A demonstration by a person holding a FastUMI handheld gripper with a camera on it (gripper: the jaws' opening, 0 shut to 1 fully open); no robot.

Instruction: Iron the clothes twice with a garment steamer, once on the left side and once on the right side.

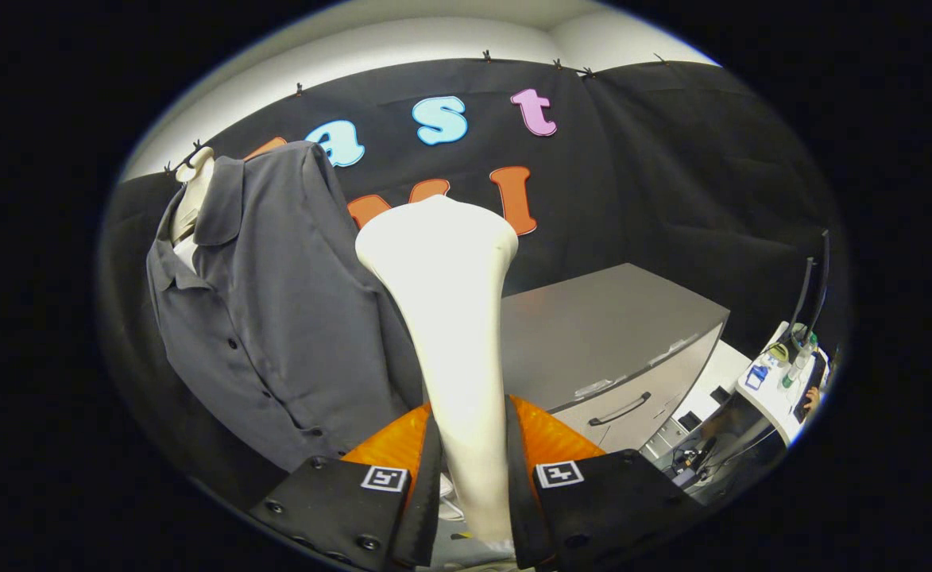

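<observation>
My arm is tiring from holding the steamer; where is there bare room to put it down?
The tongs are shut on the steamer. The grey cabinet's flat top, just beyond it and beside the dark shirt, is bare. The white desk past the cabinet is crowded with bottles and cables.

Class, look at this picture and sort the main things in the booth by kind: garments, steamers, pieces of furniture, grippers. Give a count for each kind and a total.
Garments: 1, the grey shirt on a mannequin.
Steamers: 1, the white garment steamer, clamped between the fingers of the gripper.
Furniture: 1, the grey cabinet beyond the steamer.
Grippers: 1.
Total: 4
</observation>
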